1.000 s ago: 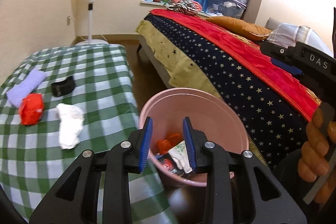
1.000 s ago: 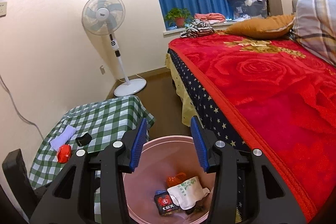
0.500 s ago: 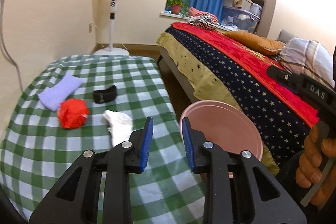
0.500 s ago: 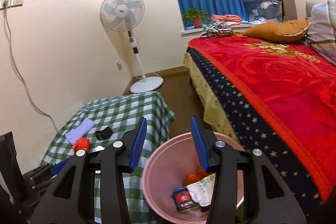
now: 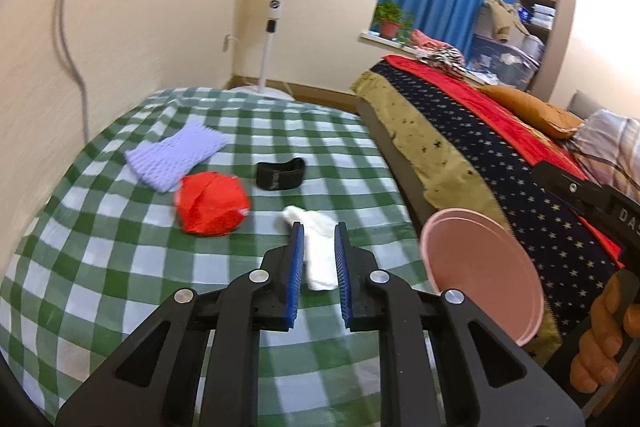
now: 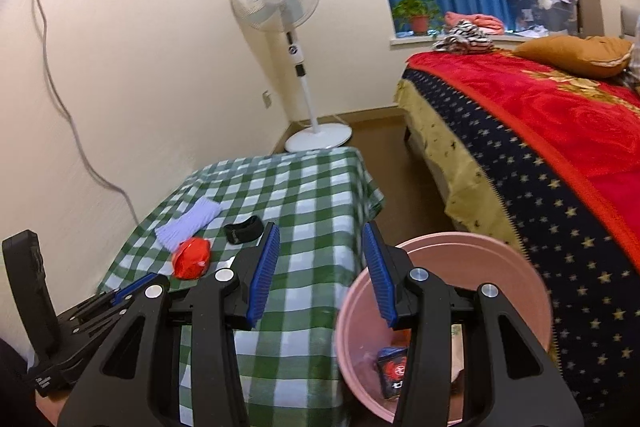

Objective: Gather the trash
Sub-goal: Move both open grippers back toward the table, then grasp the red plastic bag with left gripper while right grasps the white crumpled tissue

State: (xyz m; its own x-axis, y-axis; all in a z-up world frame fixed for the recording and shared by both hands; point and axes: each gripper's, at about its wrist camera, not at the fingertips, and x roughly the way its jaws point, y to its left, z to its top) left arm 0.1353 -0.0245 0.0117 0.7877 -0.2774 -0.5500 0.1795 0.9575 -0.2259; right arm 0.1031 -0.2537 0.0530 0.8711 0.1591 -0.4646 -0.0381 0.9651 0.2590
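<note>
Left claw (image 5: 316,247) now astride tissue (image 5: 316,247)

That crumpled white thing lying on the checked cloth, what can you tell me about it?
The crumpled white tissue-like wad looks soft, like paper or thin cloth, bunched and elongated. It lies flat on the green-and-white checked tablecloth, right of the red crumpled wrapper. The left hand-held gripper frames it with open jaws; contact isn't clear.

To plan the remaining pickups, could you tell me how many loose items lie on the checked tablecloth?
4: purple knit cloth farthest left, red wad beside it, black band mid-table, white tissue between the left gripper fingers. None seems hidden.
</note>
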